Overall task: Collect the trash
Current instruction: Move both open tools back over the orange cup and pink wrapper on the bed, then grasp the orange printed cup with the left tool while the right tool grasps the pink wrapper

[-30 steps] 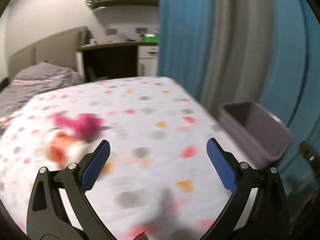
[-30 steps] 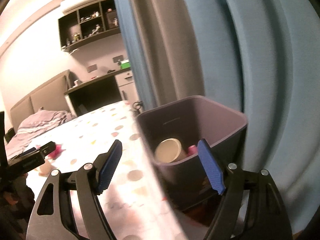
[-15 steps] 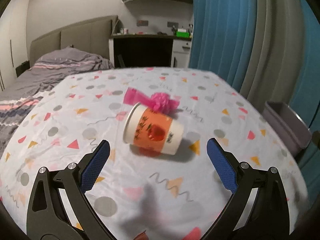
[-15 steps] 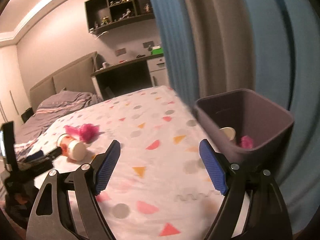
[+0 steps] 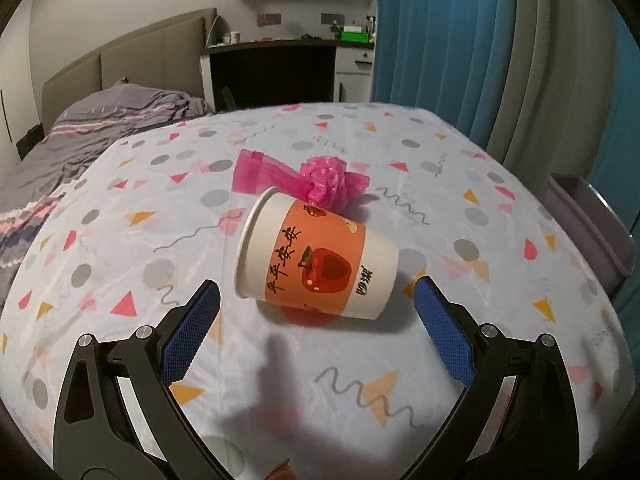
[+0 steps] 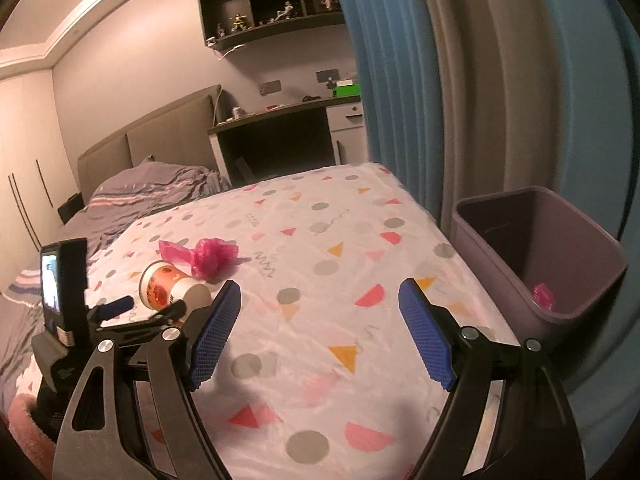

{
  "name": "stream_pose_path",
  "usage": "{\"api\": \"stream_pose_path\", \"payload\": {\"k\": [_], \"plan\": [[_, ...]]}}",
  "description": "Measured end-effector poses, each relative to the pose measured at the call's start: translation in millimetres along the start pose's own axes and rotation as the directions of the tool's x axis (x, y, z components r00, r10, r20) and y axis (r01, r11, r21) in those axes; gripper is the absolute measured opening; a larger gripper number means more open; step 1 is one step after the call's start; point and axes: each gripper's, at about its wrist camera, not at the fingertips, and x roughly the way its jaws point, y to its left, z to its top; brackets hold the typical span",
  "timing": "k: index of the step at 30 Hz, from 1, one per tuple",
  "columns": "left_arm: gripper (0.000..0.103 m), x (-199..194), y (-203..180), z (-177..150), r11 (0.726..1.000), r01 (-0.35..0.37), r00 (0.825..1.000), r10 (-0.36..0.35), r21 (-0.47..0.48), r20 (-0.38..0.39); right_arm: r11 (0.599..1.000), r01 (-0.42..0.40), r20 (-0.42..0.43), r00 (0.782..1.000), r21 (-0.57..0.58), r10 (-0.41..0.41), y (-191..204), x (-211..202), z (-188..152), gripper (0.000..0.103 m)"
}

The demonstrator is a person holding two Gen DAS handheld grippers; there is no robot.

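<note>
Left gripper (image 5: 316, 316) hovers low over the patterned tablecloth (image 5: 460, 184) with its jaws spread wide, holding nothing; the paper cup (image 5: 316, 264) lies on its side just beyond and between the blue pads (image 5: 192, 328). That spread looks chosen to straddle the cup's body, since the cup lies crosswise with its rim to the left and its base to the right, so the pads would close on its two ends. A crumpled pink plastic bag (image 5: 316, 180) sits just behind the cup, on its far side, close enough that I cannot tell whether they touch.

Right gripper (image 6: 320, 316) is likewise released and empty, held over the near right part of the tablecloth (image 6: 340, 208), near the purple bin (image 6: 580, 280) that stands beside the table's right edge by the curtain. It seems parked there out of the way, close to where trash gets dropped.

The left wrist view shows the cup's print and orientation up close, but only a sliver of the bin (image 5: 592, 220) at the far right. The right wrist view shows what that one cannot: the bin's inside, with a bit of pink trash (image 6: 542, 295) already at the bottom, and the left gripper (image 6: 156, 308) seen from the side, right at the cup (image 6: 172, 286), with the pink plastic bag (image 6: 204, 254) beyond.
</note>
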Motion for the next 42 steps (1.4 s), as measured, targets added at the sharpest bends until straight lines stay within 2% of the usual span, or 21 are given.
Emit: {"api": "stream_pose_path", "payload": {"k": [4, 9, 12, 16, 19, 21, 25, 27, 30, 36, 42], "plan": [[0.096, 10.2, 4.9, 3.5, 1.0, -0.013, 0.999, 0.013, -0.009, -0.031, 1.0, -0.021, -0.003, 1.0, -0.018, 0.021, 11.3, 8.7, 5.9, 0.079], [0.096, 16.4, 9.7, 6.2, 1.0, 0.014, 0.999, -0.015, -0.02, -0.042, 0.998, -0.035, -0.013, 0.999, -0.042, 0.035, 24.4, 20.0, 9.5, 0.079], [0.088, 18.7, 15.5, 5.8, 0.996, 0.074, 0.996, -0.076, -0.046, -0.048, 0.998, -0.045, -0.023, 0.999, -0.054, 0.043, 31.0, 26.0, 10.9, 0.079], [0.087, 19.4, 26.8, 5.3, 0.986, 0.137, 0.989, -0.142, -0.098, -0.04, 0.996, -0.049, -0.031, 0.998, -0.069, 0.047, 37.1, 32.0, 10.9, 0.079], [0.087, 14.8, 33.5, 3.8, 0.981, 0.149, 0.988, -0.152, -0.127, -0.013, 0.996, -0.048, -0.036, 0.998, -0.071, 0.045, 41.0, 36.9, 10.7, 0.079], [0.086, 9.8, 38.7, 3.9, 0.982, 0.132, 0.991, -0.133, -0.137, 0.005, 0.997, -0.039, -0.04, 0.999, -0.069, 0.037, 44.7, 41.1, 10.8, 0.079], [0.086, -5.6, 63.4, 7.8, 0.972, 0.083, 0.996, -0.077, -0.22, 0.036, 0.995, -0.033, -0.055, 0.998, -0.089, 0.028, 57.3, 55.7, 10.0, 0.079], [0.086, -15.0, 76.3, 9.4, 0.968, 0.018, 0.998, -0.003, -0.248, 0.059, 0.994, -0.032, -0.061, 0.998, -0.104, 0.026, 64.7, 62.7, 10.0, 0.079], [0.087, -24.8, 96.9, 9.8, 0.953, -0.069, 0.992, 0.097, -0.295, 0.08, 0.991, -0.038, -0.072, 0.997, -0.125, 0.029, 79.1, 75.6, 10.1, 0.079], [0.087, -30.7, 130.8, 10.6, 0.916, -0.131, 0.98, 0.178, -0.379, 0.091, 0.985, -0.048, -0.101, 0.994, -0.167, 0.031, 108.1, 105.5, 9.4, 0.076], [0.087, -28.2, 140.6, 6.3, 0.9, -0.137, 0.979, 0.188, -0.413, 0.084, 0.973, -0.071, -0.122, 0.992, -0.219, 0.045, 133.1, 130.6, 9.3, 0.071]]}}
